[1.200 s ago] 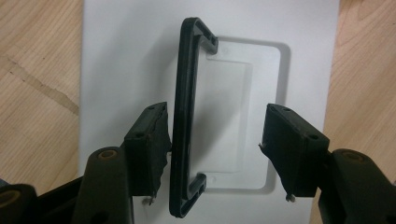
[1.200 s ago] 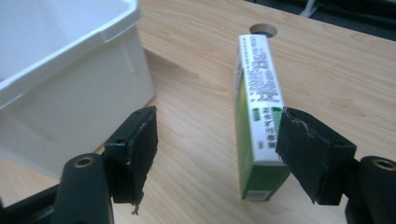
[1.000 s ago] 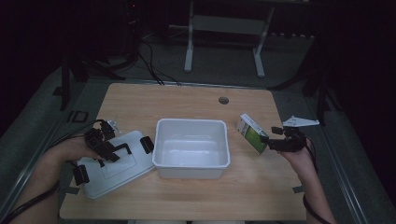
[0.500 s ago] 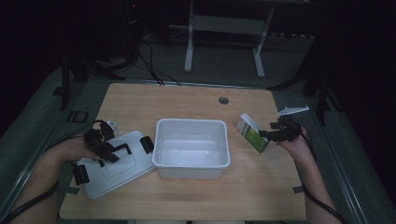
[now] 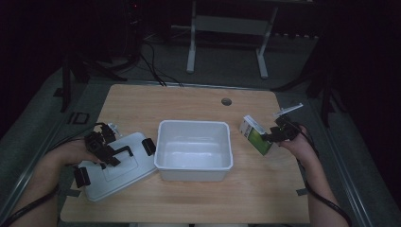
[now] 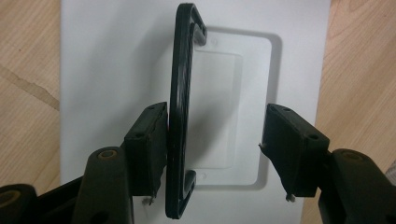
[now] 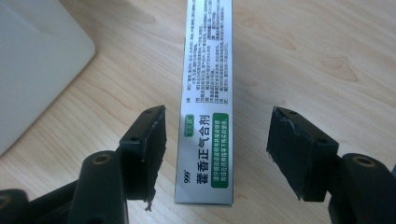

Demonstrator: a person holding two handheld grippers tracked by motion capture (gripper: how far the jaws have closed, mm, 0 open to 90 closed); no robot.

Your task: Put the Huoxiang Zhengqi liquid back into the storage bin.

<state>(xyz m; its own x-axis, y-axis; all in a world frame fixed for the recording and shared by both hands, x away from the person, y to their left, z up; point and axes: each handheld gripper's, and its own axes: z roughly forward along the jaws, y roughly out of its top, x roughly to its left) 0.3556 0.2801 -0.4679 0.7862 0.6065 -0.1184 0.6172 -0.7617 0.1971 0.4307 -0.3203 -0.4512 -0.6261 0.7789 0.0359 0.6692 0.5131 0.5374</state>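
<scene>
Box [image 7: 205,98] lies flat on the tabletop [image 5: 198,101] right of the tub [image 5: 194,150], long axis running away between the right hand-held gripper's [image 7: 217,149] closing jaws, neither pad touching. Its print reads in the right gripper view alone. The left hand-held gripper [image 6: 215,144] stands half-wide around the lid's [image 6: 116,56] handle [image 6: 180,93], one pad against it.

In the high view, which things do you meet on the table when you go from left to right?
White lid under the left gripper → white tub → green and white box → right gripper.
</scene>
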